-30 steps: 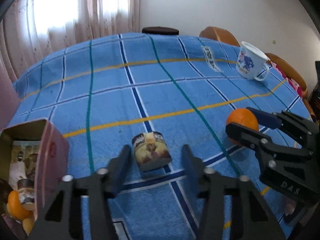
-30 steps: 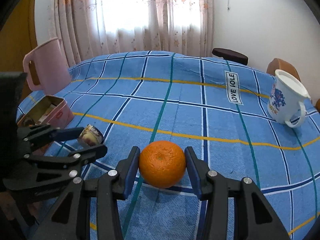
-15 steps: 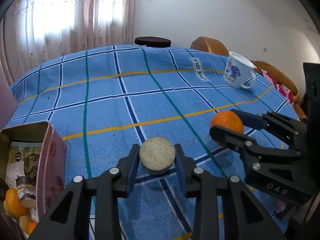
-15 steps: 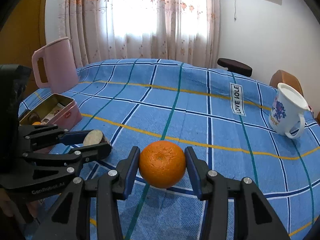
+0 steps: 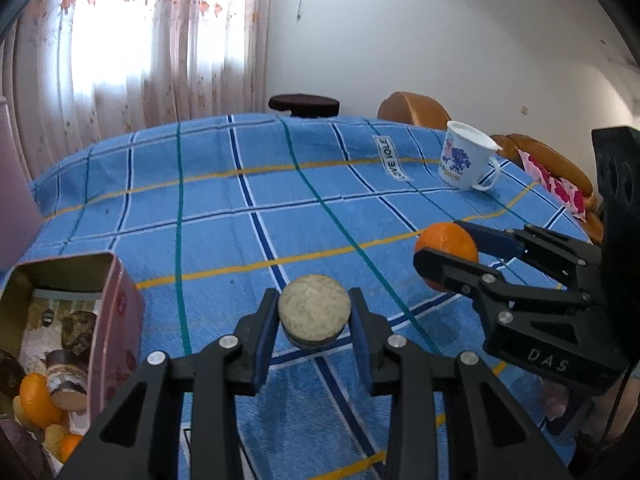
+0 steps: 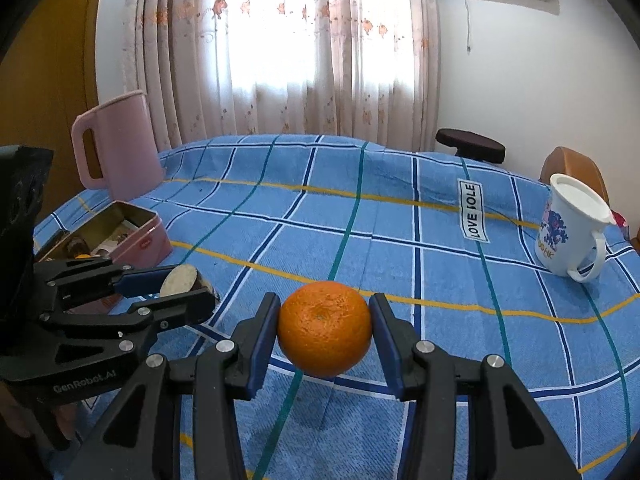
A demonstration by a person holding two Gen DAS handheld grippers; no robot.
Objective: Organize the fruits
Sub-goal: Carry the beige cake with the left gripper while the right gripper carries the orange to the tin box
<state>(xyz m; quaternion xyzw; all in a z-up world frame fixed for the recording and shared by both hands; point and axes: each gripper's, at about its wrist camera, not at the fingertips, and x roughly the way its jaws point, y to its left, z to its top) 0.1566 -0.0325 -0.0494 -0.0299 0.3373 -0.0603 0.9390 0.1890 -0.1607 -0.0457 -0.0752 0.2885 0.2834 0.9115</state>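
Both grippers are loaded. The left gripper (image 5: 314,318) is clenched on a small round snack (image 5: 314,312), perhaps a wrapped cake, raised just off the cloth (image 5: 240,216). The right gripper (image 6: 324,332) clasps the orange (image 6: 324,334), also clear of the cloth, I think. The tin (image 5: 116,320) sits open near the left gripper, with oranges and wrapped pieces inside. This looks like the carrying step: next, each load wants swinging over the tin's open mouth, low enough to drop in without striking the rim.
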